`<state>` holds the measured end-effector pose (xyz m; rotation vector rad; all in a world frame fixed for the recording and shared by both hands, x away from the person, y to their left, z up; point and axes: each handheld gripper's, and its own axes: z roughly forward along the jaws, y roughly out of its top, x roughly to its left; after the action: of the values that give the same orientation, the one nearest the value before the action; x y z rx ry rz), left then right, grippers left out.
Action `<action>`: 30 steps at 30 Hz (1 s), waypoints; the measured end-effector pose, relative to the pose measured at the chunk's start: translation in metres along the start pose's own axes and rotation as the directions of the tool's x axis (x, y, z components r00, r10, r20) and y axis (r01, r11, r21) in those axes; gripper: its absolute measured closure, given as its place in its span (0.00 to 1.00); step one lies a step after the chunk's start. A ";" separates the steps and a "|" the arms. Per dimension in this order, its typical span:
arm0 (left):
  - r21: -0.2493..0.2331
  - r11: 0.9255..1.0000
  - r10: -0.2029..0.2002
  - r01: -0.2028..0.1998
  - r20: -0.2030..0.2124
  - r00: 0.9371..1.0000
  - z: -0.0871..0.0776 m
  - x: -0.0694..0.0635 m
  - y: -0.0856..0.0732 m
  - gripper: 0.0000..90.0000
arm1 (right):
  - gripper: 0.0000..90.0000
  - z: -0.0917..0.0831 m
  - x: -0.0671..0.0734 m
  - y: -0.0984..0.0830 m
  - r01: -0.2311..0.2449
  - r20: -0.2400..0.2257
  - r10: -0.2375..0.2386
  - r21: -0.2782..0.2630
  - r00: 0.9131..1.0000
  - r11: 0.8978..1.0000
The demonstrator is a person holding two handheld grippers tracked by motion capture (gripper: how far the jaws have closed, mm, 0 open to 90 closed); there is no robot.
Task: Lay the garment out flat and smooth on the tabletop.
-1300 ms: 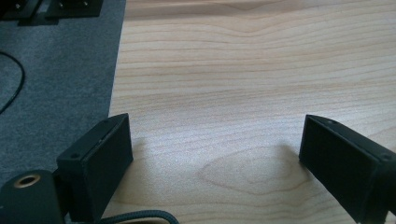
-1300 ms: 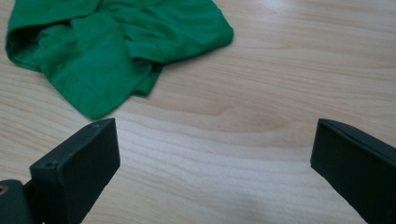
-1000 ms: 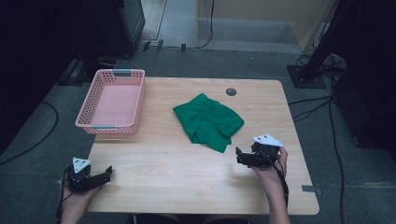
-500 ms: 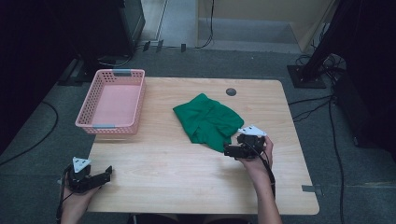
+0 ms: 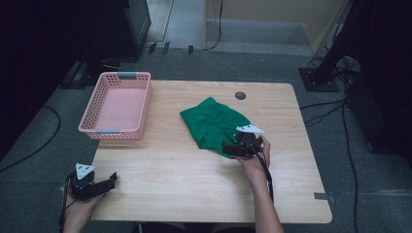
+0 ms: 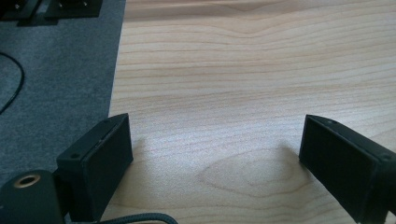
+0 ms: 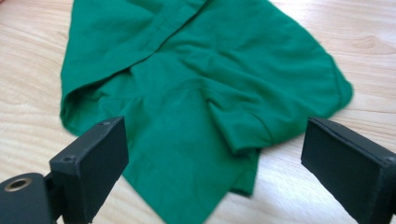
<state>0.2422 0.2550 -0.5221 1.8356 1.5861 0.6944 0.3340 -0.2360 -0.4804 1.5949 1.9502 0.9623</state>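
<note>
In the high view, one wooden table (image 5: pixel 184 194) takes up the middle of the frame. One green garment (image 5: pixel 214 125), crumpled and folded over itself, lies a little right of the table's centre. One pink plastic basket (image 5: pixel 104 131) with perforated walls sits at the table's left edge, upper left of the garment and well apart from it. One small dark round hole (image 5: pixel 240 95) marks the tabletop just above the garment. There are two grippers. The right gripper (image 5: pixel 228 147), held in the person's right hand (image 5: pixel 252 162), is at the garment's lower right edge, its black jaws pointing left over the cloth. The left gripper (image 5: pixel 112 179) is at the lower left of the frame, at the table's near left corner, held in the left hand (image 5: pixel 77 201), far from the garment.

In the left gripper view, its two black jaws rise from the bottom corners, spread wide, with bare wood grain between them. Grey carpet (image 6: pixel 51 70) fills the left strip of the frame.

In the right gripper view, the green garment (image 7: pixel 201 84) spreads across the upper and middle frame on the wood. The two jaws stand wide apart at the lower corners; they have just been closing a little, with the garment's near corner lying between them, and the pads do not press on it.
</note>
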 end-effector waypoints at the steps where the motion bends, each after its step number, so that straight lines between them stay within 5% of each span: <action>1: 0.000 1.000 0.000 0.000 0.000 1.000 0.000 0.000 0.000 0.11 | 0.16 0.004 0.002 0.001 -0.005 0.018 0.005 -0.001 1.000 1.000; 15: -0.001 1.000 -0.001 0.001 0.002 1.000 0.000 0.000 0.000 0.11 | 0.33 0.045 0.012 0.009 -0.010 0.152 0.008 0.013 0.988 1.000; 21: 0.000 1.000 -0.001 0.001 0.001 1.000 0.000 0.000 0.000 0.11 | 0.30 0.061 0.022 0.003 0.024 0.137 -0.030 0.045 0.990 0.999; 24: 0.000 1.000 -0.002 0.002 -0.002 1.000 0.000 0.000 0.000 0.11 | 0.32 0.062 0.028 -0.007 0.013 0.117 -0.009 -0.032 0.993 0.999; 30: 0.000 1.000 -0.003 0.003 -0.004 1.000 0.000 0.001 0.000 0.11 | 0.33 0.057 0.032 -0.013 -0.009 0.118 0.013 -0.032 0.993 0.999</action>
<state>0.2417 0.2558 -0.5220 1.8329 1.5913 0.6966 0.3585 -0.1931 -0.5245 1.6084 1.8396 0.8782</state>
